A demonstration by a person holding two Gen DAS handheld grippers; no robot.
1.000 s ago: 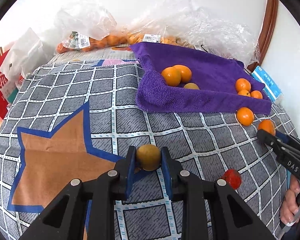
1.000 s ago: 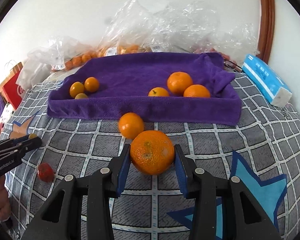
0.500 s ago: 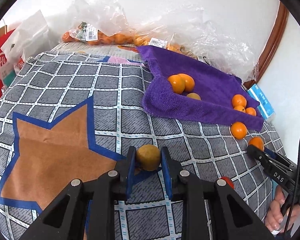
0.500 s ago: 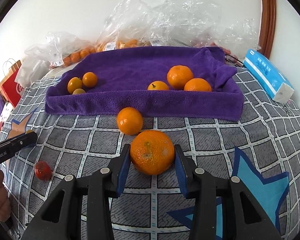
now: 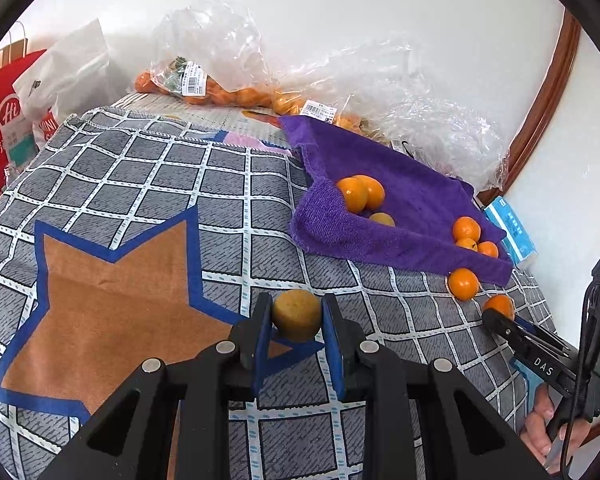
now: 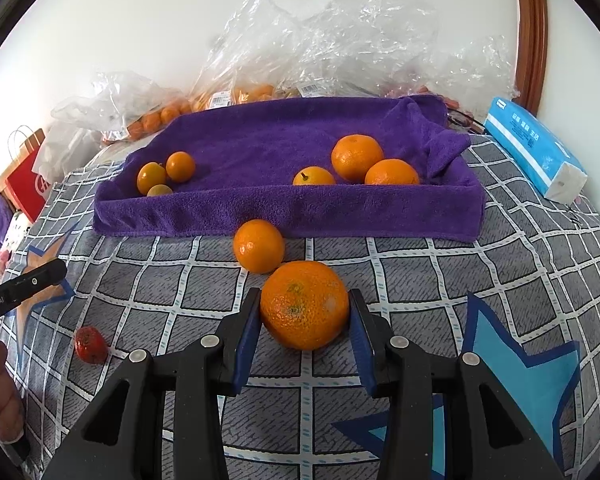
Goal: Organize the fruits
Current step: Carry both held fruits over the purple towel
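Note:
My left gripper (image 5: 296, 320) is shut on a small dull-yellow fruit (image 5: 296, 314), held just above the checked cloth. My right gripper (image 6: 304, 312) is shut on a large mandarin (image 6: 304, 304), also low over the cloth. A second mandarin (image 6: 259, 245) lies right behind it, in front of the purple towel tray (image 6: 288, 214). The tray holds small yellow-orange fruits (image 6: 166, 172) at its left end and mandarins (image 6: 356, 157) at its right end. A small red fruit (image 6: 90, 345) lies loose on the cloth at the left.
Clear plastic bags of oranges (image 6: 236, 96) are heaped against the wall behind the tray. A blue tissue pack (image 6: 536, 150) sits right of the tray, a red paper bag (image 5: 4, 120) at the far left. A brown star (image 5: 112, 304) marks the cloth.
The left wrist view has rolled and shifted, so the tray sits further right and lower and the red fruit has left that view. Both grips are unchanged and the right gripper has stayed put.

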